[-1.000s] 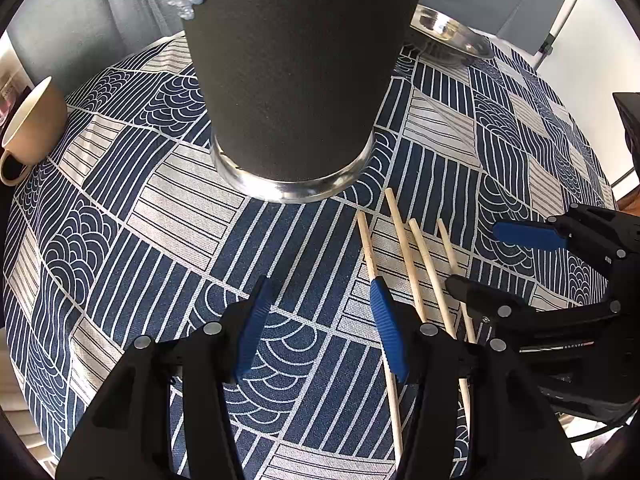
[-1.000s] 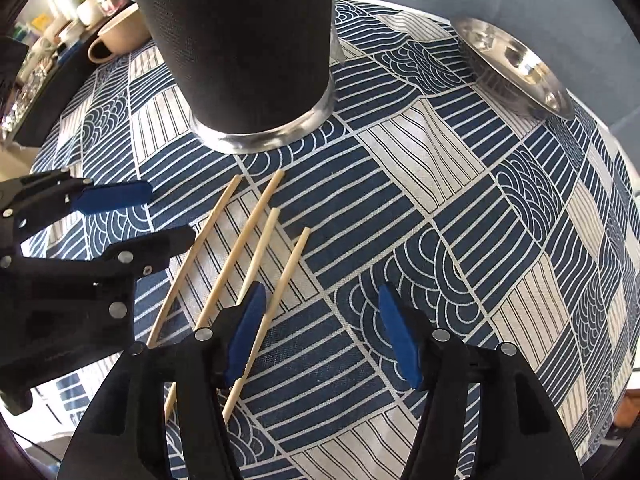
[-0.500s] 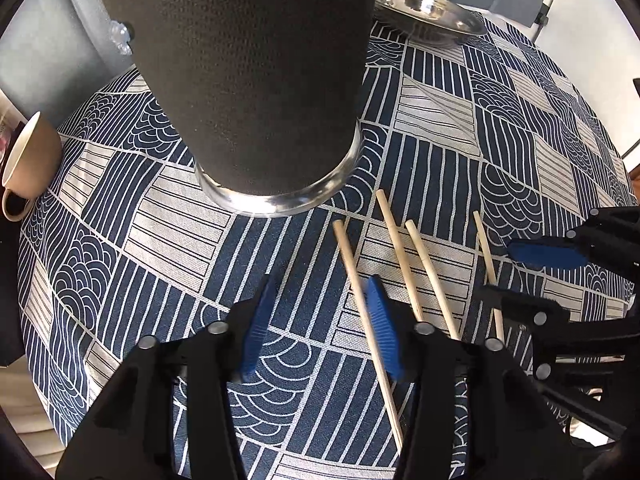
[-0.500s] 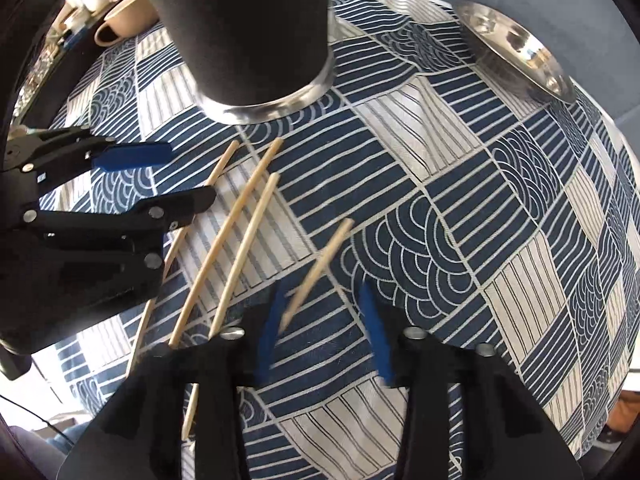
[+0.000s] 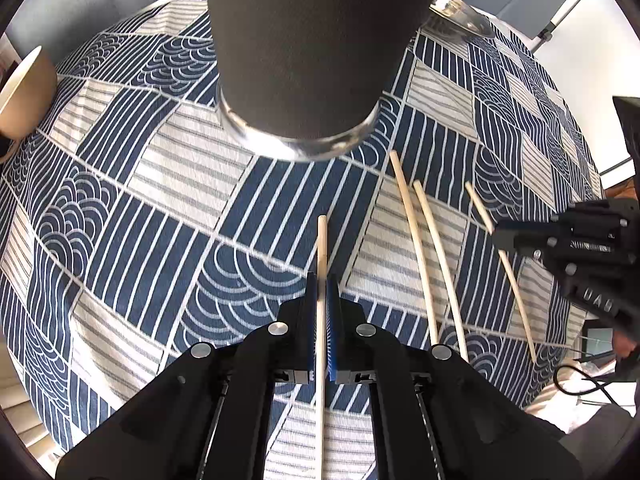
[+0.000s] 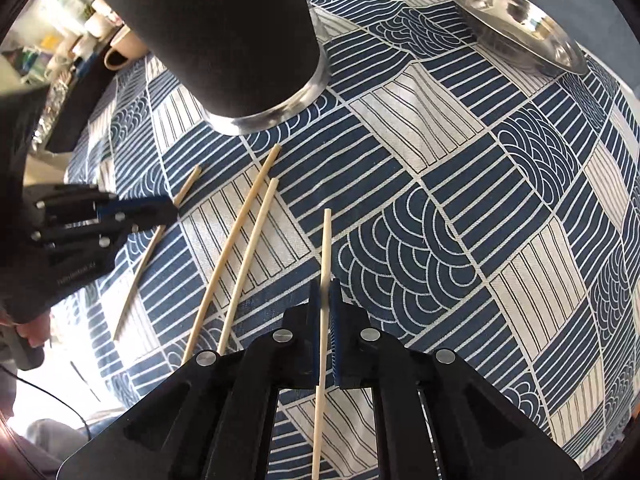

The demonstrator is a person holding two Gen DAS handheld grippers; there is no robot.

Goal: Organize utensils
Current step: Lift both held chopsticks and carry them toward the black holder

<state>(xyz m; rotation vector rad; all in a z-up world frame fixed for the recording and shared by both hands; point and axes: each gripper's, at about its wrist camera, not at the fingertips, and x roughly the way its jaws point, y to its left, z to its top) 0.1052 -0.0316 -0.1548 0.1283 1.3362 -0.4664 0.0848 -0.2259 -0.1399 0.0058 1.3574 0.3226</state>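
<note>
Wooden chopsticks are what both claws hold: in the left wrist view the left gripper, at lower centre of the frame, has its blue pads pressed narrow around one chopstick that runs straight up toward the dark cylindrical holder filling the top centre. In the right wrist view the right gripper is likewise clamped tight on a second chopstick, lower centre, its tip pointing up the frame. Between them, two loose chopsticks lie side by side on the blue-and-white patterned tablecloth, slanting from lower left up toward the holder's shiny metal base. A steel bowl sits at the upper right of that view, well apart from the holder. A beige mug rests at the left edge of the left wrist view, near the cloth's rim.
</note>
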